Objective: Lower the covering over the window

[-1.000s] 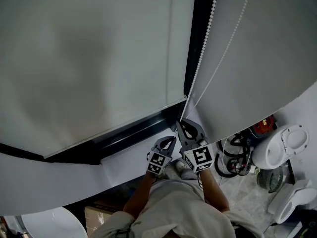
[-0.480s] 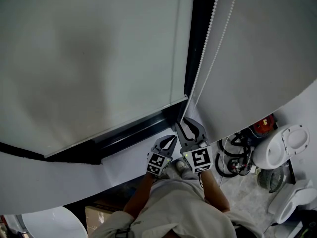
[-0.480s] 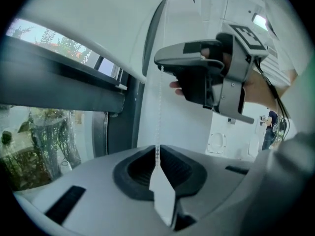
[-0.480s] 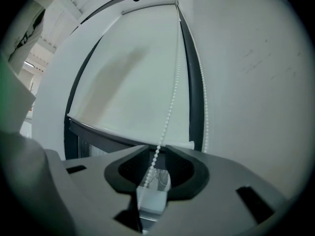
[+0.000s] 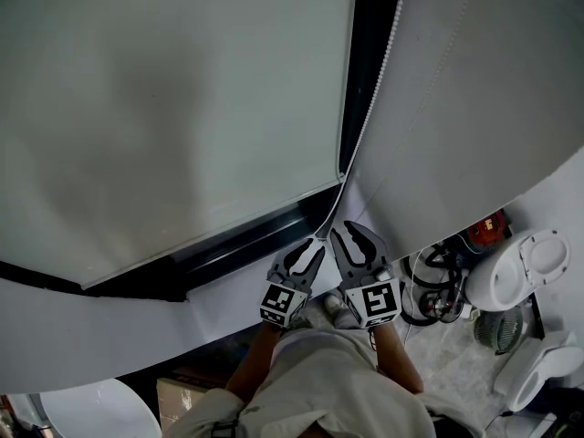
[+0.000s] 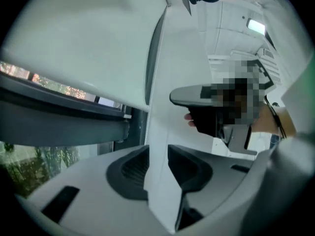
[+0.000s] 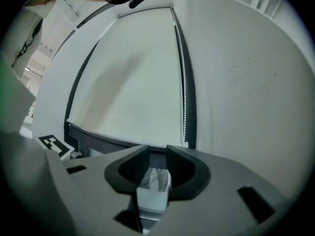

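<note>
- The left tool (image 5: 308, 248), below the white fabric roller blind (image 5: 173, 108), has just been opening: jaws wide, empty.
- The right tool (image 5: 352, 231), also below the blind, has just been opening too: narrower gap, empty.

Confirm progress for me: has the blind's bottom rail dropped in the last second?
No. The bottom rail lies just as close above the dark window frame as before.

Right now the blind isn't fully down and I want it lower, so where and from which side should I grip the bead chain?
I'd grip the bead chain on its low stretch beside the right edge of the blind, coming from below with the right gripper, one jaw either side. The strand hangs thin and straight. That gripper's jaws have just been opening, nothing between them.
</note>
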Demonstrator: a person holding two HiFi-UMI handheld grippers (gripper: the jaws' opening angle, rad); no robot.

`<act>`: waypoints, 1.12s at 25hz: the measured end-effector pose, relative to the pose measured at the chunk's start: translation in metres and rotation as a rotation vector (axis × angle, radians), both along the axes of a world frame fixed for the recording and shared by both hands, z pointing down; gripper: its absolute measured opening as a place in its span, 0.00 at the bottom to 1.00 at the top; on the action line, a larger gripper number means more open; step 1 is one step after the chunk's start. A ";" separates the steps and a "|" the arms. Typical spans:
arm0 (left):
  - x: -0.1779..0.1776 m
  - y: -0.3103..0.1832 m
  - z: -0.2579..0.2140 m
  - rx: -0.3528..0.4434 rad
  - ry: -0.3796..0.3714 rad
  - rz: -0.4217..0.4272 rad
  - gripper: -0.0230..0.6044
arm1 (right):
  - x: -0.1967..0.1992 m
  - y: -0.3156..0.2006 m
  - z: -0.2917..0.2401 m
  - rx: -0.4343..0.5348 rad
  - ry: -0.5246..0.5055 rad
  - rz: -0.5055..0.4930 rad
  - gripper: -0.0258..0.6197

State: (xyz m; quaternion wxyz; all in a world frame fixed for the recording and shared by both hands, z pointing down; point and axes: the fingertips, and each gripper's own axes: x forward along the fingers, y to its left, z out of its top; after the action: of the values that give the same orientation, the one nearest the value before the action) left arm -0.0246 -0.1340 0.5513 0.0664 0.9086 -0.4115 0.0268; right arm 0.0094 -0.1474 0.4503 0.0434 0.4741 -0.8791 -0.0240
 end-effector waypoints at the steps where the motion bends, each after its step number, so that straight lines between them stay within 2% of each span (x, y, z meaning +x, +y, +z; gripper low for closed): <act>1: -0.002 0.001 -0.007 0.012 0.000 -0.003 0.23 | 0.001 0.002 0.001 -0.008 0.005 0.002 0.19; 3: -0.007 0.002 -0.022 0.034 0.001 -0.007 0.23 | 0.004 0.006 0.003 -0.026 0.020 0.007 0.19; 6: -0.013 0.004 -0.038 0.053 -0.005 -0.019 0.23 | 0.002 0.009 0.002 -0.005 0.012 -0.005 0.19; 11: -0.019 0.006 -0.066 0.102 0.004 -0.033 0.23 | 0.001 0.013 0.011 -0.010 0.101 0.006 0.15; 18: -0.022 0.004 -0.086 0.150 -0.010 -0.044 0.23 | 0.000 0.012 0.004 0.012 0.086 0.007 0.14; 21: -0.023 0.003 -0.095 0.167 0.002 -0.049 0.23 | 0.001 0.013 0.006 -0.007 0.090 0.009 0.14; 24: -0.023 0.001 -0.105 0.196 0.008 -0.049 0.23 | -0.001 0.012 0.000 0.021 0.083 0.001 0.14; 28: -0.022 0.000 -0.107 0.190 -0.002 -0.044 0.23 | -0.002 0.010 0.000 0.010 0.083 0.002 0.14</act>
State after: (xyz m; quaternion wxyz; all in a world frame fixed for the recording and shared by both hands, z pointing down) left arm -0.0471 -0.1345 0.4445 -0.0199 0.9015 -0.4322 -0.0126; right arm 0.0071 -0.1371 0.4499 0.0774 0.4737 -0.8760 -0.0480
